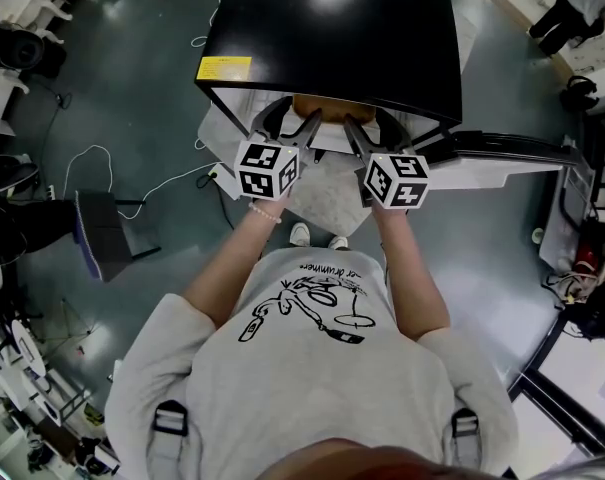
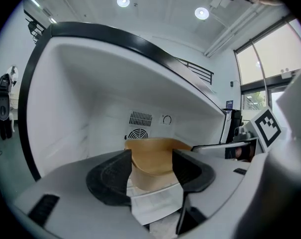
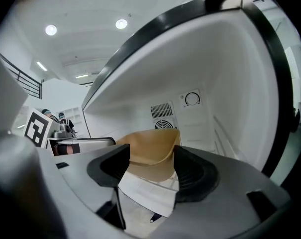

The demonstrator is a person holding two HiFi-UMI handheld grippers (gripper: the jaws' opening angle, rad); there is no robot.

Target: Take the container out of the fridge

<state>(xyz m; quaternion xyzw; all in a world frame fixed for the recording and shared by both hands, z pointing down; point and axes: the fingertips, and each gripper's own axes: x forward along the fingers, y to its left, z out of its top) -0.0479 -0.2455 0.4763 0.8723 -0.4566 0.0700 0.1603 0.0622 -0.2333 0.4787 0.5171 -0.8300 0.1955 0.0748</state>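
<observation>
A shallow tan paper container (image 2: 157,156) is seen resting on the white inner floor of the open, black-topped small fridge (image 1: 332,28), near its front and below the round vent in the back wall. Its wider side is laid across the opening, from one claw to the other. The left claw (image 2: 152,169) is released, jaws spread, and the container is framed straight ahead between them, at or just past the tips; contact cannot be made out. The right claw (image 3: 149,167) is likewise released, with the same container straight ahead in its gap. Neither claw is judged clearly nearer. The container is not yet gripped; a short advance and a closing on its wall would be called for.
</observation>
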